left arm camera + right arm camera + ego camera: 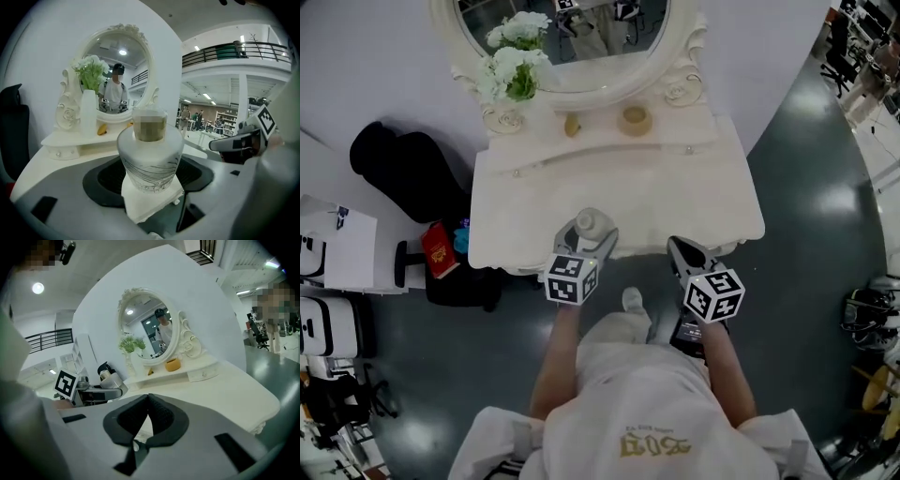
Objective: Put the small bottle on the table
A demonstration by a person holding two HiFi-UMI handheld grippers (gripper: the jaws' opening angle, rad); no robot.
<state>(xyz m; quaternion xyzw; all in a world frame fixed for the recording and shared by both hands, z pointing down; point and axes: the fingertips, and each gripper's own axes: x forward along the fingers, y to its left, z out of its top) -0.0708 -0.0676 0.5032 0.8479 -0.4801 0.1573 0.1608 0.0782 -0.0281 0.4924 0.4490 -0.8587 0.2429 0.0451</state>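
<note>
A staged corner in a big hall: ornate white dressing table [609, 178], oval mirror [609, 52] at twelve o'clock, grey floor [806, 281], railed mezzanine [234, 49].

The bottle [149, 164] has a blurred neck; in the head view the left gripper [587, 234] hides its body. The mirror [581, 56] is cut off on top.

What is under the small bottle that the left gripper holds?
Under the small bottle a white patch of the dressing table shows. The bottle covers its own base, so contact cannot be seen.
</note>
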